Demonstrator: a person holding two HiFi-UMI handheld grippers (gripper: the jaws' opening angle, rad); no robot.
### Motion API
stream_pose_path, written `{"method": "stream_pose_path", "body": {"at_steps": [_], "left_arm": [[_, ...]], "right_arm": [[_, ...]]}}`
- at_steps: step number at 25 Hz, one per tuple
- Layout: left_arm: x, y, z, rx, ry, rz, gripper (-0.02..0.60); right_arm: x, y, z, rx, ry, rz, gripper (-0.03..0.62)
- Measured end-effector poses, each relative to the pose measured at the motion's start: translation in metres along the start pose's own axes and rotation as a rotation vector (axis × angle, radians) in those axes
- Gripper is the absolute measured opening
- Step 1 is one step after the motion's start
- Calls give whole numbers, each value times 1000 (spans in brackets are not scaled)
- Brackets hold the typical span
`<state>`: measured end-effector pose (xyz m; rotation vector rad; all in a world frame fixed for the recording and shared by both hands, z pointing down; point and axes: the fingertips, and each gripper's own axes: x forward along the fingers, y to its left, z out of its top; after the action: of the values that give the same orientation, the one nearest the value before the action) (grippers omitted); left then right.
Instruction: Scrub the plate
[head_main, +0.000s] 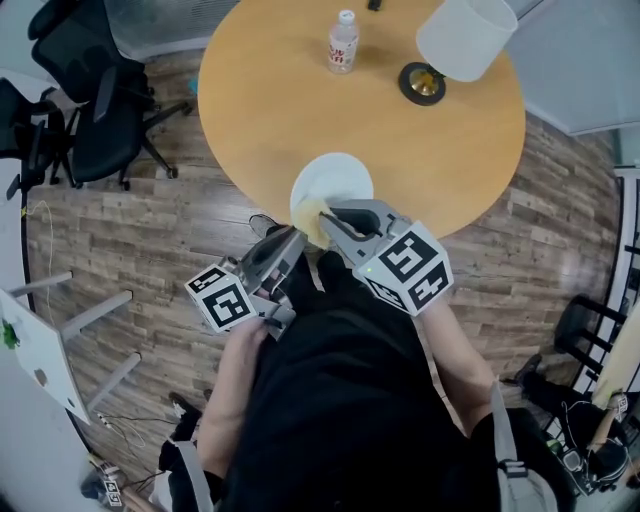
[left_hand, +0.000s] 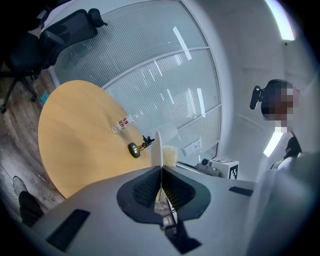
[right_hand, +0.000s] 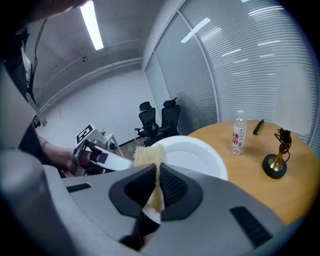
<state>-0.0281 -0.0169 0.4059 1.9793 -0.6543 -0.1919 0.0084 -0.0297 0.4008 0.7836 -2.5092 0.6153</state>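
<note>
Plate (head_main: 337, 178): white, round, held off the table above its near edge, tilted. Its near-left rim is pinched in the left gripper (left_hand: 161, 172), whose jaws are clenched on it; that gripper's view shows the plate edge-on. The plate's face reads bare and white in the right gripper view, with no food or suds discernible.

Sponge (right_hand: 146, 155): yellow, clamped between the jaws of the right gripper (right_hand: 157, 175), free end lying against the plate's near rim.

Step in hand, by judgement: scrubbing the face. To do it well, the sponge should press flat on the face rather than on the rim, with strokes running across the dish against a firm left grip. A thin rim hold may let the plate pivot under pressure, so the push is best kept light and directed towards the held side.

Round wooden table (head_main: 400, 150) lies below. On its far part stands a capped bottle (head_main: 342, 42), clear with a red label, fill level not discernible. To its right is a table lamp (head_main: 462, 35) with a white shade.
</note>
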Motion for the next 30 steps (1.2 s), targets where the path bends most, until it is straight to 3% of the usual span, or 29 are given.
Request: {"method": "stream_pose_path", "body": {"at_steps": [6,10,12,21,30], "left_arm": [[-11,16,5,-95,-53,32,20],[-13,41,11,-309,-118,18,21],[-7,50,19,-364,-129,-1,20],[40,98,54,-483,-31,-31,20],[84,163,66,-547,106,29,21]], "right_arm": [[3,11,-6,61,-7,28,27],[10,15,-15,109,-1,32,28],[9,11,-18,140,-6,10,28],[-7,-31,-11,291,-43,-207,27],[-12,-56,5,419,-76,-422,28]]}}
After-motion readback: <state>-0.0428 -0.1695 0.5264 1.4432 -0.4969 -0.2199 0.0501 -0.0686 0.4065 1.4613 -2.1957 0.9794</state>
